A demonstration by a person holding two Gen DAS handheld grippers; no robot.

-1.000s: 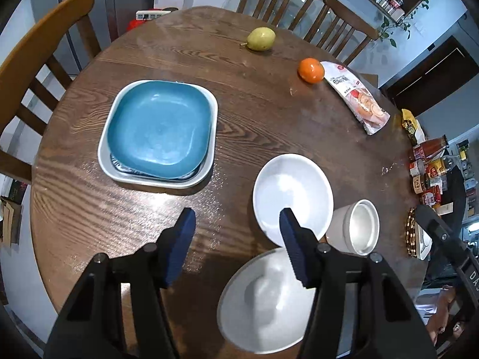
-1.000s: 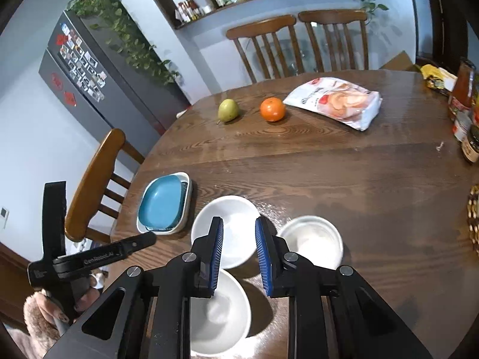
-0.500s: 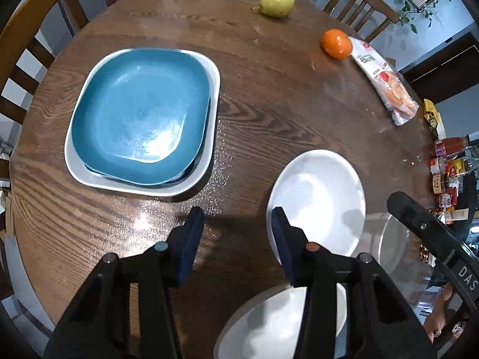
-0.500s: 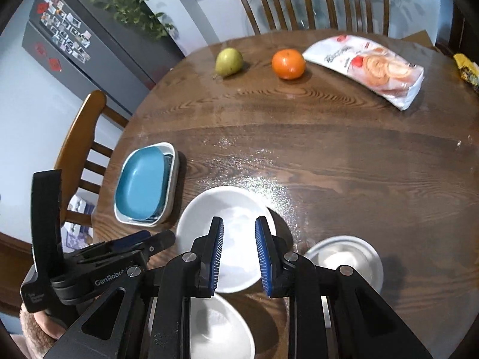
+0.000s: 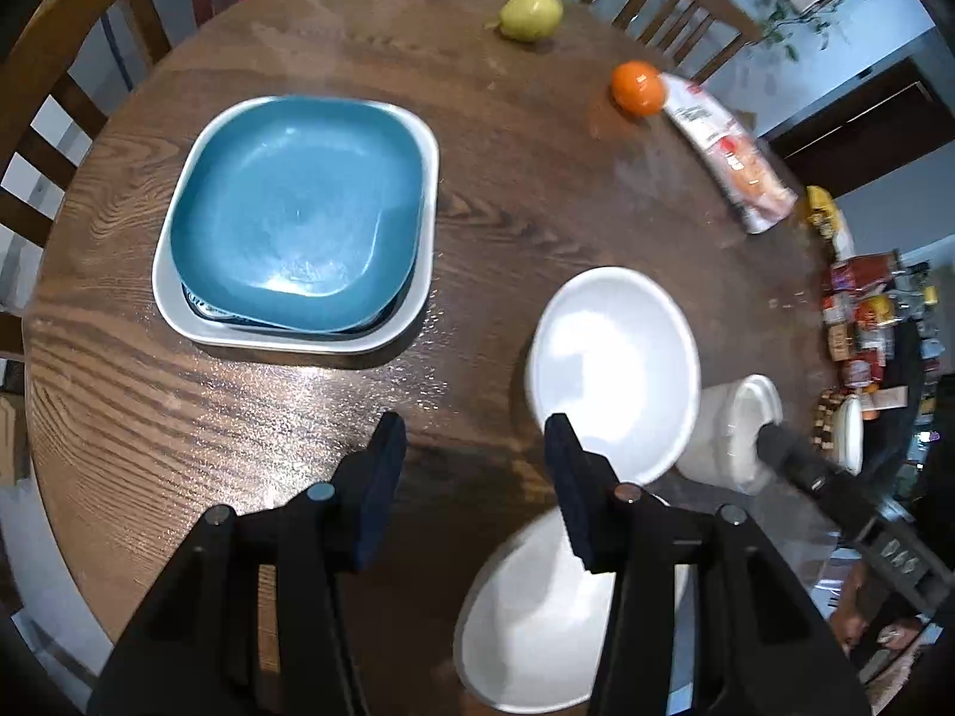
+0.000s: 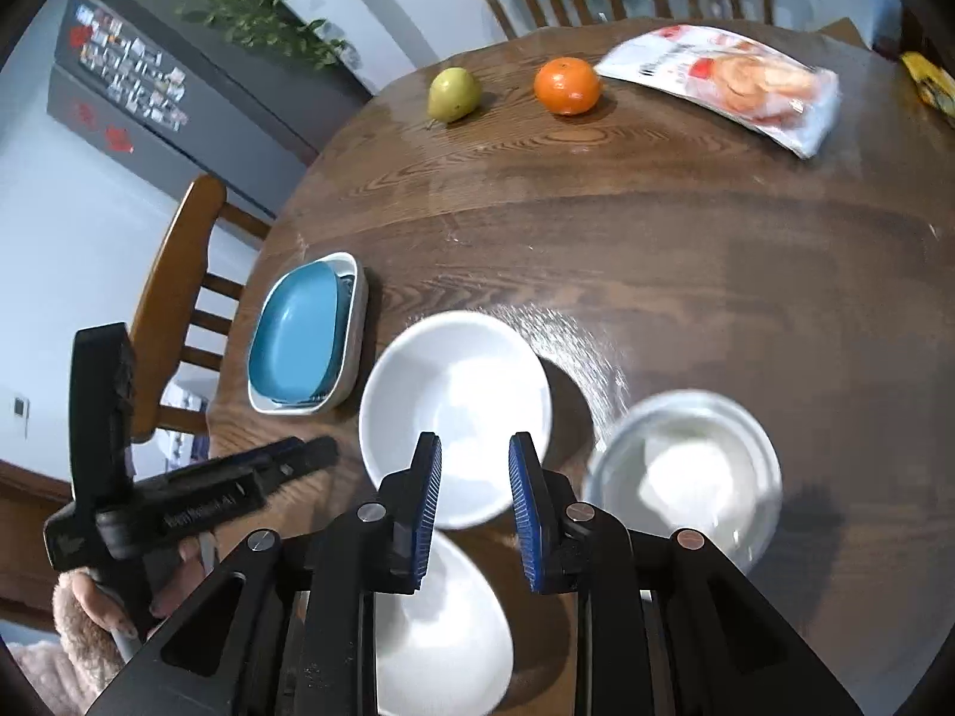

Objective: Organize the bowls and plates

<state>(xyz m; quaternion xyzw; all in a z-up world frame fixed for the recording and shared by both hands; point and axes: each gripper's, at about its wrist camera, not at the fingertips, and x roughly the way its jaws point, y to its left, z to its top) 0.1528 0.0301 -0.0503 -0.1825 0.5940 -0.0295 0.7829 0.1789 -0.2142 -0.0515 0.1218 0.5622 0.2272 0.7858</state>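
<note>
The left gripper (image 5: 471, 459) hung above the table (image 5: 537, 197) with its jaws spread wide and nothing between them. Its right finger overlapped the near rim of a white bowl (image 5: 615, 364) in the picture; whether it touched could not be told. A second white bowl (image 5: 537, 614) lay nearer, partly hidden under that finger. To the left sat a blue plate (image 5: 298, 209) stacked in a white square dish (image 5: 412, 322), with another dark plate edge showing between them. A white cup (image 5: 734, 429) stood just right of the first bowl.

The right gripper (image 6: 471, 501) was released too, its jaws parted by a narrow gap and empty, poised over the near rim of the bowl (image 6: 453, 411). The nearer bowl (image 6: 441, 638) lay beneath its fingers, and the cup (image 6: 686, 477), blurred, sat to the right. The plate (image 6: 295, 340) was off to the left, by the table edge.

Across the table lay a pear (image 6: 453, 94), an orange (image 6: 567, 85) and a snack bag (image 6: 734, 83), the orange touching the bag in the left view.
</note>
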